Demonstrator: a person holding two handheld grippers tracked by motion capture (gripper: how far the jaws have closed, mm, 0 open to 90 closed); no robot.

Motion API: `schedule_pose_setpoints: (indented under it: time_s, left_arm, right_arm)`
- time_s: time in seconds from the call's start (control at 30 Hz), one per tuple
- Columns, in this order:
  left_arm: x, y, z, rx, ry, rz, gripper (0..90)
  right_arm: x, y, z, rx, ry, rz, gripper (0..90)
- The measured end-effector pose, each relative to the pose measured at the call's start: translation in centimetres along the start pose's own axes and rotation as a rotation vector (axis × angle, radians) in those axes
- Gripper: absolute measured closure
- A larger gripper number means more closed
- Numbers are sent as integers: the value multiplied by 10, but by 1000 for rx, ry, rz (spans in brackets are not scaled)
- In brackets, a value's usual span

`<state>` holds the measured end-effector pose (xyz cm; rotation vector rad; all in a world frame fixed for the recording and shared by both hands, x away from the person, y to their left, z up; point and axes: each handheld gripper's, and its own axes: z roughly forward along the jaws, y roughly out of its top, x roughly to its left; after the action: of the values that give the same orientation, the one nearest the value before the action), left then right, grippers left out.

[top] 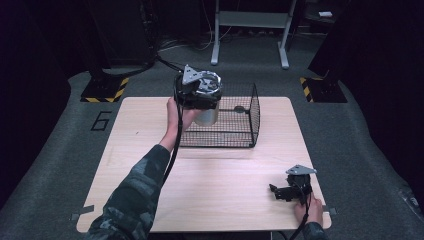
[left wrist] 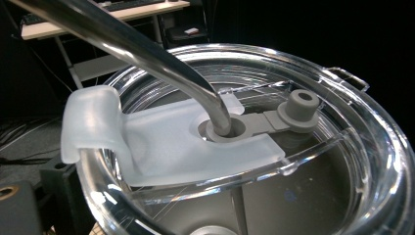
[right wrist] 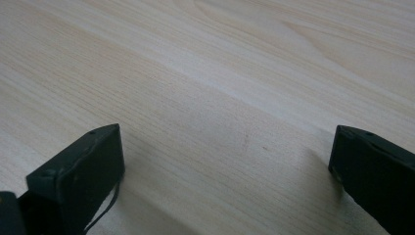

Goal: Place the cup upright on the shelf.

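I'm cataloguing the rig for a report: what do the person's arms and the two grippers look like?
Both grippers are black and blocky, each topped by a grey three-cornered plate: the left gripper and the right gripper. A black cable trails from each. The right one's fingers are flat, matte black blocks. The left arm wears a camouflage sleeve.

One sign can be read: a dark number "6" [top: 100,120] marked on the grey floor [top: 50,165]. It lies beyond the table's corner, to the left of the left gripper [top: 199,90].
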<state>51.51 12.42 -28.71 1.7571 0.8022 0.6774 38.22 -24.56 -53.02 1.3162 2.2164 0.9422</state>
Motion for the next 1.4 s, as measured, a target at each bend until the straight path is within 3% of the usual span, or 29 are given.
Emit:
schedule_pose_setpoints:
  time_s: [0.37, 0.77, 0.97, 1.07, 1.4]
  left_arm:
    - [11, -5, 29, 29, 42, -21, 39]
    - [20, -9, 46, 42, 75, -36, 39]
    - [27, -19, 60, 55, 103, -76, 39]
    - [30, -24, 66, 78, 106, -71, 39]
    - [26, -42, 90, 96, 123, -110, 39]
  right_arm:
    - [0, 0, 0, 5, 6, -3, 0]
    - [-1, 0, 0, 5, 7, -5, 0]
    - [-1, 0, 0, 6, 11, -8, 0]
    - [-1, 0, -1, 5, 18, -4, 0]
    - [0, 0, 0, -1, 12, -2, 0]
